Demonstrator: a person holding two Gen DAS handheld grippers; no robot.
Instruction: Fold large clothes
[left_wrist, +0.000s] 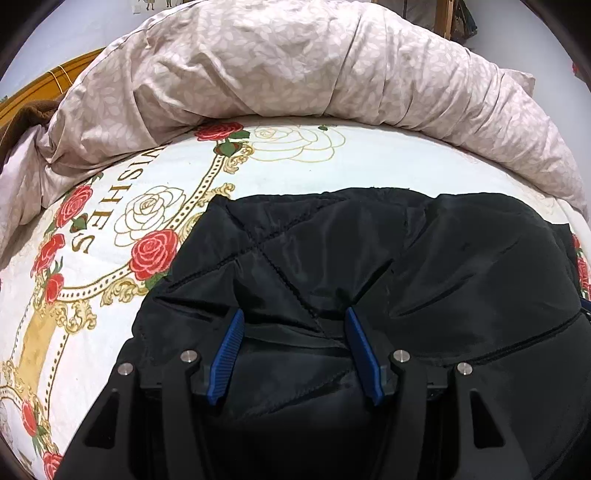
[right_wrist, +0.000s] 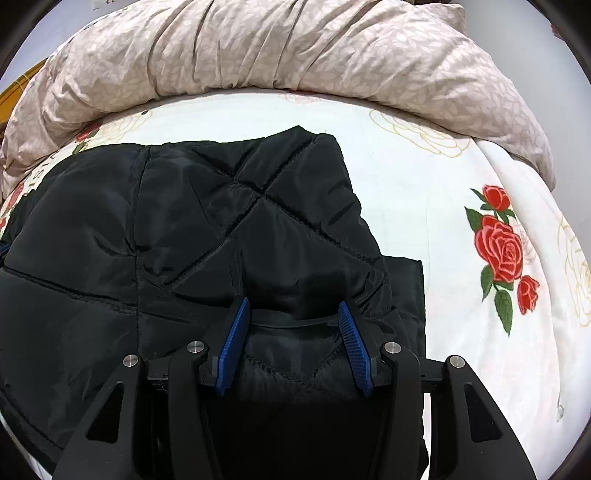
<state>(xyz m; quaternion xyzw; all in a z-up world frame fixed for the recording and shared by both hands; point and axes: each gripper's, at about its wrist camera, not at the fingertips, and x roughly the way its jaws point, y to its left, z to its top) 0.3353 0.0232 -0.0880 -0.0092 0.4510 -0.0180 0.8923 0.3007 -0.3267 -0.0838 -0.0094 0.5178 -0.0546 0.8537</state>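
Bed (left_wrist: 332, 162) with rose-print sheet, crumpled duvet (left_wrist: 295, 62) banked along the far side. Black quilted jacket (left_wrist: 369, 258) lies on the sheet, nearer than the duvet and apart from it, with bare sheet between.

Jacket's long axis runs side to side across both views, roughly parallel to the duvet ridge. Its left end shows in the left wrist view, and its right end (right_wrist: 314, 166) in the right wrist view. Can't tell collar from hem, so which way it points is unclear. It looks already doubled over: a second layer edge shows at bottom right in the right view.

Key relation: the jacket is directly under and ahead of both grippers, which sit at its near edge, one toward each end. Neither hand is clearly nearer. My read is that the next fold goes either away toward the duvet or end to end along the long axis.

Left gripper (left_wrist: 295, 328): jaws about half open, a raised ridge of fabric between the pads. Can't tell whether they pinch it or just straddle it.

Right gripper (right_wrist: 293, 317): same story, half open with a fabric hump bunched between the pads and the grip unconfirmed.
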